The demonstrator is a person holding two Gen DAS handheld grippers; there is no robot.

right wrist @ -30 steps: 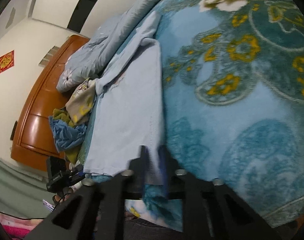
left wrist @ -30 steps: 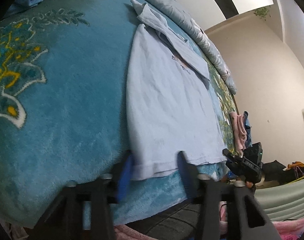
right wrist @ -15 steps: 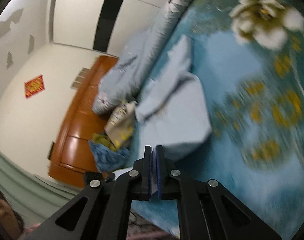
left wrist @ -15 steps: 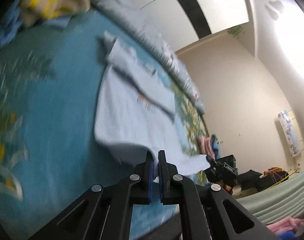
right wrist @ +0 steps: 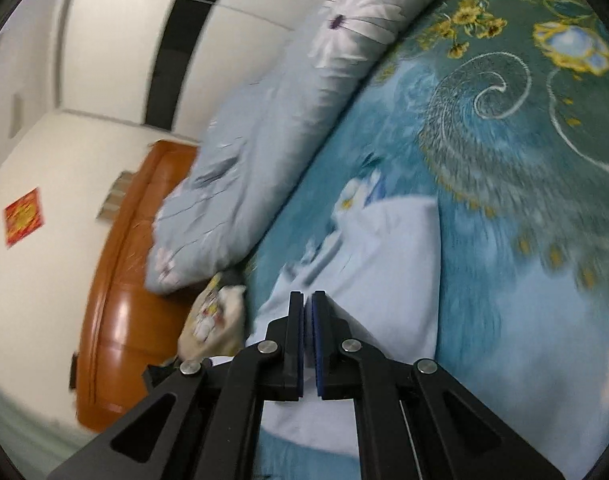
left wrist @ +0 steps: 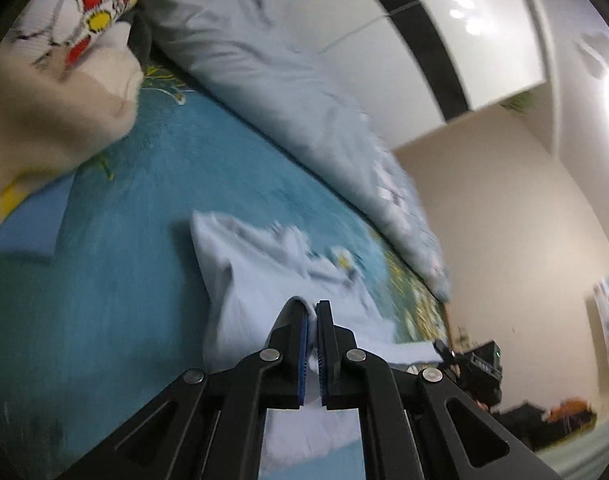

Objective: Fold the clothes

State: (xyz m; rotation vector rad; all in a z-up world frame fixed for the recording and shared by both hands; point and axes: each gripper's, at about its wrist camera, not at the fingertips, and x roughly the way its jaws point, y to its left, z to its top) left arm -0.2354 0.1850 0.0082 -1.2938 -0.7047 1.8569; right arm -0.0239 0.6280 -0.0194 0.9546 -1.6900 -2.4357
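Both claws, left claw (left wrist: 312, 312) and right claw (right wrist: 307, 300), are pinched shut on one end of the shirt (left wrist: 260, 284), whose other end lies ahead toward the bed's (left wrist: 104, 280) far edge.

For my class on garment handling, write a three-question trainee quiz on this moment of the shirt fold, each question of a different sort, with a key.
1. True or false: the left gripper is shut on the pale blue shirt.
2. Multiple choice: the shirt lies on
A. a bare wooden floor
B. a teal blanket with a floral pattern
C. a glass table
3. Fill in: along the far edge of the blanket, beside the wall, lies a long grey-blue ______ printed with white flowers.

Key
1. True; pale fabric shows between its pads. The right gripper is shut on the shirt too.
2. B
3. Quilt
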